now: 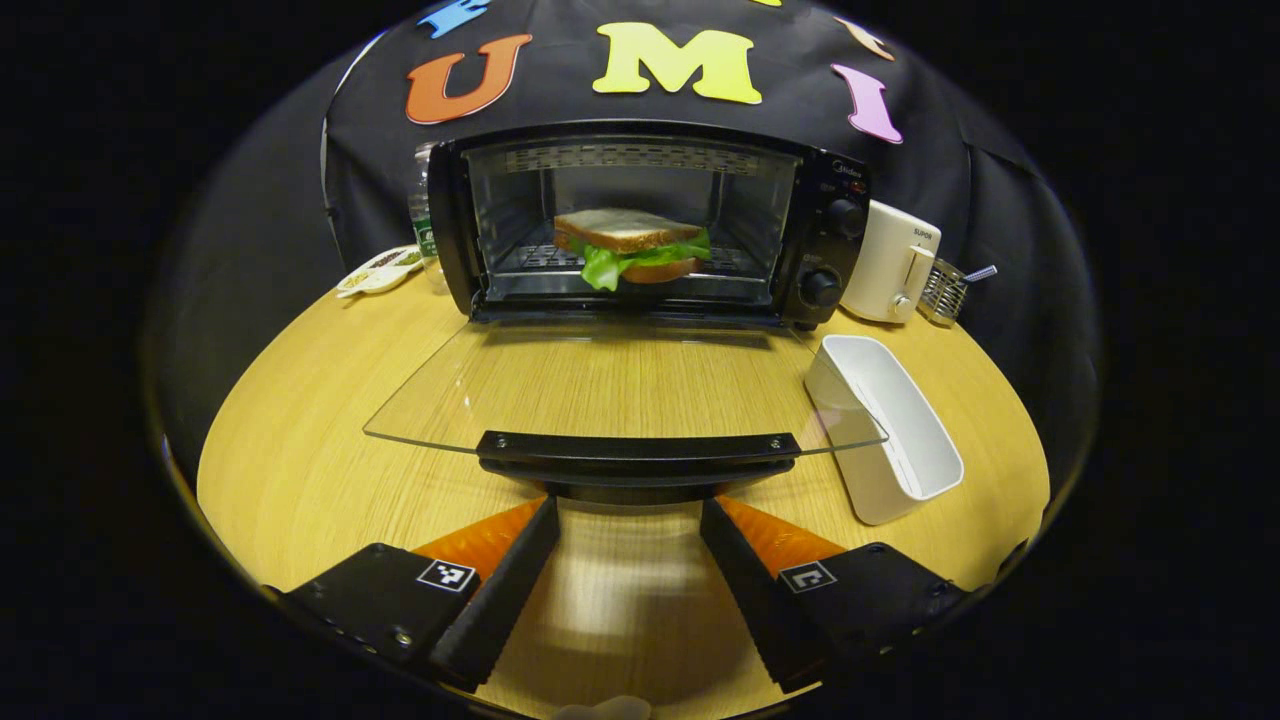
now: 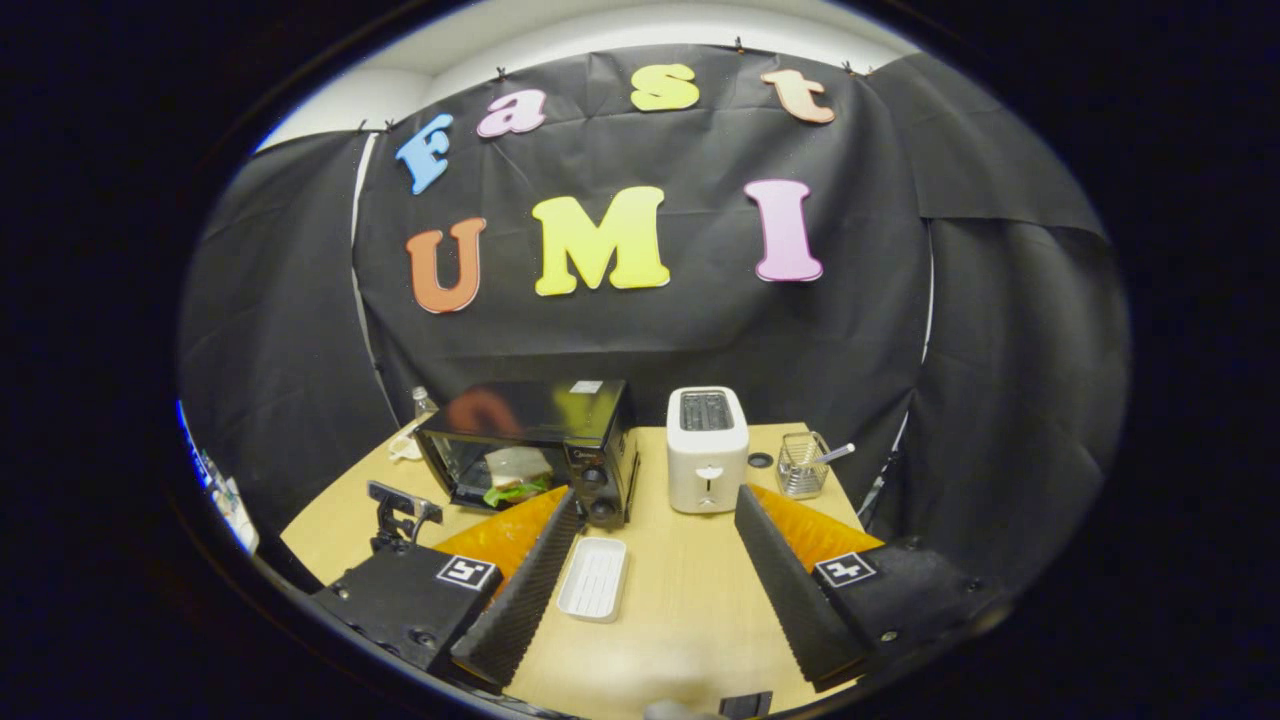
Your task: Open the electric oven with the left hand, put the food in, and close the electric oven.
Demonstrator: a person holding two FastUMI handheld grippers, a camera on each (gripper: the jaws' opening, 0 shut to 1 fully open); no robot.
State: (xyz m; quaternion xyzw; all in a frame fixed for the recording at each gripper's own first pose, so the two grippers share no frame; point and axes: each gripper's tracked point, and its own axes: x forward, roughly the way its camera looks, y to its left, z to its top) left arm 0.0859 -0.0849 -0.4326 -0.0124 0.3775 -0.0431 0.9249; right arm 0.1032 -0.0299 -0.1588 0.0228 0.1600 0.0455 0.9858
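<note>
Left tongs [image 1: 628, 560] stand apart, empty, just short of the door handle [image 1: 638, 455] of the electric oven [image 1: 650, 225], whose glass door lies open and flat. Beyond, the sandwich [image 1: 632, 245] sits on the oven rack. Right tongs [image 2: 648, 580] gape empty above the table [image 2: 680, 600], a white tray [image 2: 594, 578] between their fingers and a toaster [image 2: 707, 450] ahead.

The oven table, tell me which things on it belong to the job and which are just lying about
Part of the job:
- electric oven, glass door down
- sandwich on its rack
- left tool, open, at the door handle

Lying about:
- white tray
- toaster
- wire basket
- small dish
- bottle behind the oven
</note>
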